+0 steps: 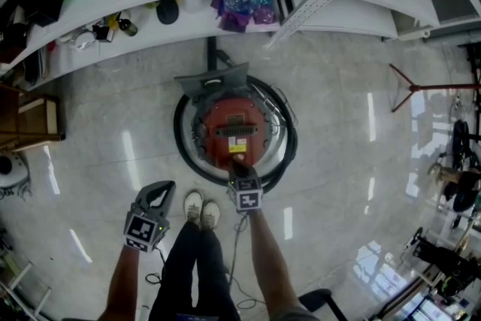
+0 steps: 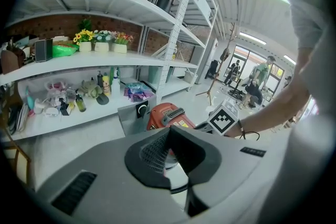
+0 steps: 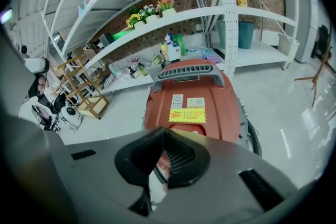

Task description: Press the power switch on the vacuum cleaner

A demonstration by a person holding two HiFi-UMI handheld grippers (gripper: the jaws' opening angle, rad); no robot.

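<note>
Right gripper [image 1: 237, 166], jaws together and empty, sits at the red vacuum cleaner's [image 1: 234, 124] near edge below a yellow sticker [image 3: 187, 115], print unreadable; left gripper [image 1: 160, 187], also closed, hangs beside the shoes [image 1: 201, 208].

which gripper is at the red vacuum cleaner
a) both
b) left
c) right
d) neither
c: in the head view the right gripper reaches the near edge of the vacuum cleaner, while the left gripper hangs over the floor beside the person's shoes.
</note>
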